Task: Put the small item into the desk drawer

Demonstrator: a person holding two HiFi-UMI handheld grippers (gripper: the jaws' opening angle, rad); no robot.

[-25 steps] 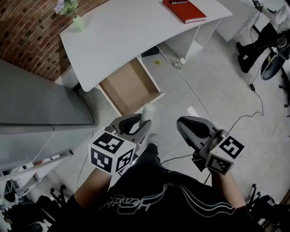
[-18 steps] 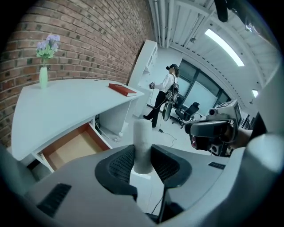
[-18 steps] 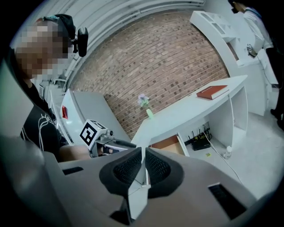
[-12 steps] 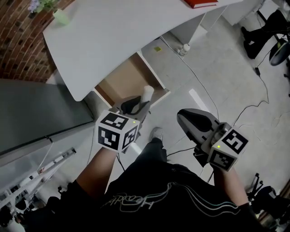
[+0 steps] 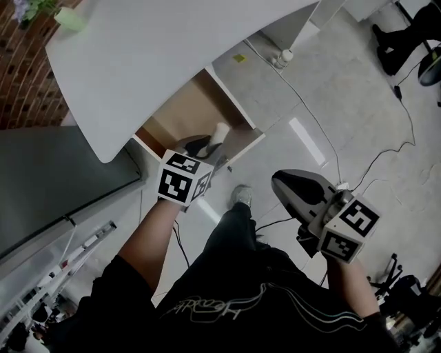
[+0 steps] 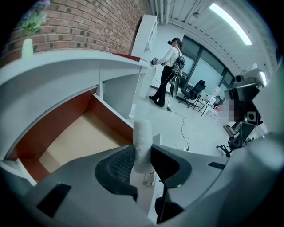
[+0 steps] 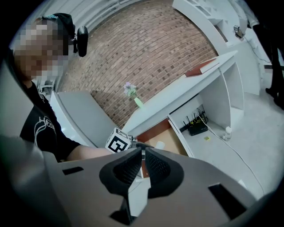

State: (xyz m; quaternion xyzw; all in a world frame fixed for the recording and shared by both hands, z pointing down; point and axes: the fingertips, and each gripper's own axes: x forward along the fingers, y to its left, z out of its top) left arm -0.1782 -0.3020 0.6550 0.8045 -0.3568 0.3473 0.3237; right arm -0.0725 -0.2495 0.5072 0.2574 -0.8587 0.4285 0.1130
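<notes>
Small white cylinder (image 5: 219, 132) stands upright between the jaws of the left gripper (image 5: 207, 146), which we have clenched on its lower half; the left gripper view shows both dark pads pressing its sides while its rounded top (image 6: 142, 133) sticks out past them. In the head view it shows against the front right part of the open drawer (image 5: 185, 114), not touching the wood.

Starting at the far left of the head view, we see a brick wall (image 5: 21, 83) at 10 o'clock, with a pale green vase (image 5: 69, 18) of flowers on the corner of the white desk (image 5: 151, 48). A grey cabinet (image 5: 55, 186) sits at 9 o'clock, just beside the desk. The drawer is pulled out from under the desktop towards 5 o'clock, its tan floor bare.

Our shoe (image 5: 241, 195) rests on the grey floor at 5 o'clock of the left gripper. A small bottle (image 5: 284, 55) stands on the floor at 1 o'clock of the drawer, beside a cable.

At 4 o'clock of the left gripper, well apart from it, we carry the right gripper (image 5: 281, 183); the right gripper view shows its jaws (image 7: 142, 156) pressed almost together with nothing between them.
</notes>
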